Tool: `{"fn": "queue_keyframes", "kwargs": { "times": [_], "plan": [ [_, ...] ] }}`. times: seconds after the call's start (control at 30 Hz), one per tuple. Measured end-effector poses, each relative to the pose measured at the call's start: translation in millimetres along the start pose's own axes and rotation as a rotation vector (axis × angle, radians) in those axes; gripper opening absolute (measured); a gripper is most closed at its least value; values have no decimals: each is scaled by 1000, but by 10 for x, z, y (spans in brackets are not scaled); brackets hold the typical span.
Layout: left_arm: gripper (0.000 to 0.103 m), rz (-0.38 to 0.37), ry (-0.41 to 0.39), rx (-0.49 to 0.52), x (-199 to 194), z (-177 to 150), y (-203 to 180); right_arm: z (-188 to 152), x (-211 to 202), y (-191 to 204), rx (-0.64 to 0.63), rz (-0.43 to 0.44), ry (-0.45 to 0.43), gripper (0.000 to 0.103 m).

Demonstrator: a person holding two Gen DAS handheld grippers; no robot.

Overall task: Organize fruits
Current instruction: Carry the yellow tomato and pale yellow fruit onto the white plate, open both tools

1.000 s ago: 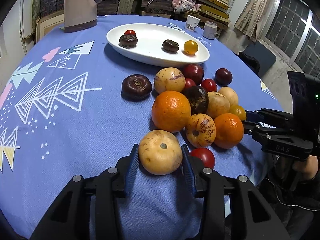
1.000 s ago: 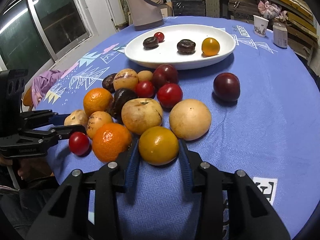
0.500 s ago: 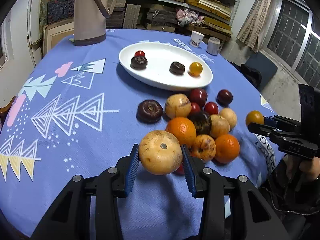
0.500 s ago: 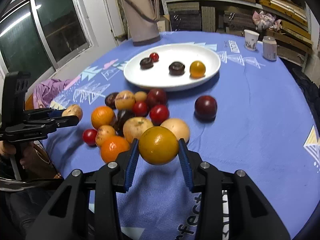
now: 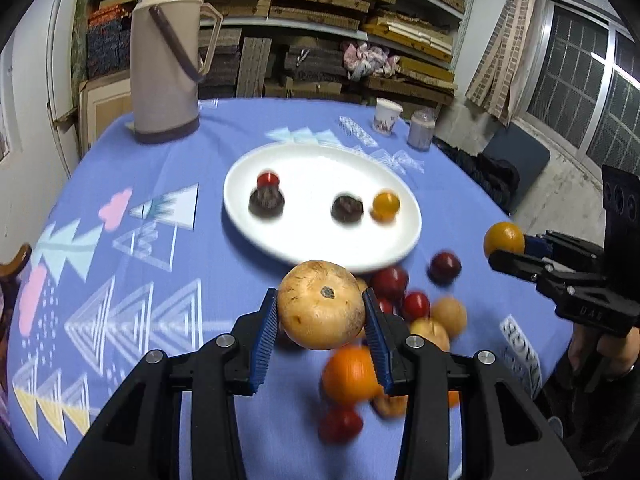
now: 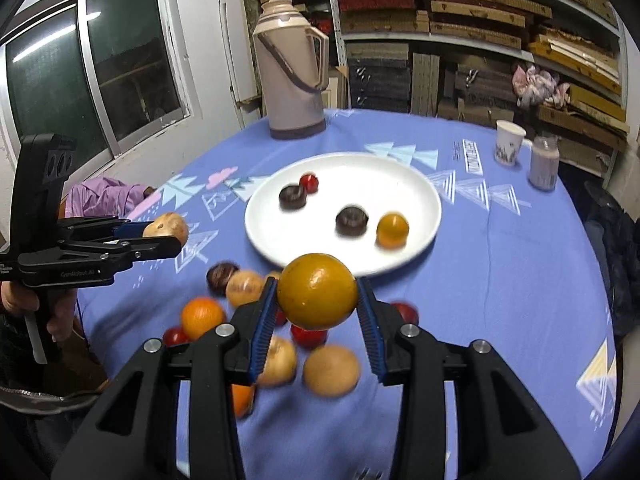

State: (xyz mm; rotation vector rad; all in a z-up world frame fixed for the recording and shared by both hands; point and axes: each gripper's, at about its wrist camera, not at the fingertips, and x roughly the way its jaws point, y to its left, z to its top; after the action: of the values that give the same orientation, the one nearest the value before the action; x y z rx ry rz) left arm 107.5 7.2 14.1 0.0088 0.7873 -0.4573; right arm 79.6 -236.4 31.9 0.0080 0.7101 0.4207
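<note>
1. A round tan fruit sits pinched between the left gripper pads, lower centre, above the table.
2. The right gripper clamps a round yellow-orange fruit.
3. Behind both lies the white oval plate on the blue patterned tablecloth.

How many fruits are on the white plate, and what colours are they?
Dark brown fruits: 2
Red fruit: 1
Yellow fruit: 1
Total on the white plate: 4
</note>
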Motion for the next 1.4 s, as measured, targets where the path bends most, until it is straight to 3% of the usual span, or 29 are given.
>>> {"fn": "queue_keyframes", "kwargs": {
  "times": [0.27, 0.6, 0.73, 1.2, 1.4],
  "plan": [
    [42, 3, -15, 2, 375, 496, 52, 457, 424, -171, -12, -6, 11, 39],
    [42, -17, 81, -32, 1146, 864, 161, 845, 1216, -383, -17, -3, 85, 39],
    [42, 26, 90, -39, 1414, 985, 193, 936, 1476, -470, -23, -12, 108, 39],
    [42, 23, 160, -51, 1924, 1113, 272, 981, 1978, -784, 20, -37, 175, 39],
    [61, 89, 112, -41, 1758, 1115, 244, 966, 1886, -764, 32, -41, 151, 42]
  ]
}}
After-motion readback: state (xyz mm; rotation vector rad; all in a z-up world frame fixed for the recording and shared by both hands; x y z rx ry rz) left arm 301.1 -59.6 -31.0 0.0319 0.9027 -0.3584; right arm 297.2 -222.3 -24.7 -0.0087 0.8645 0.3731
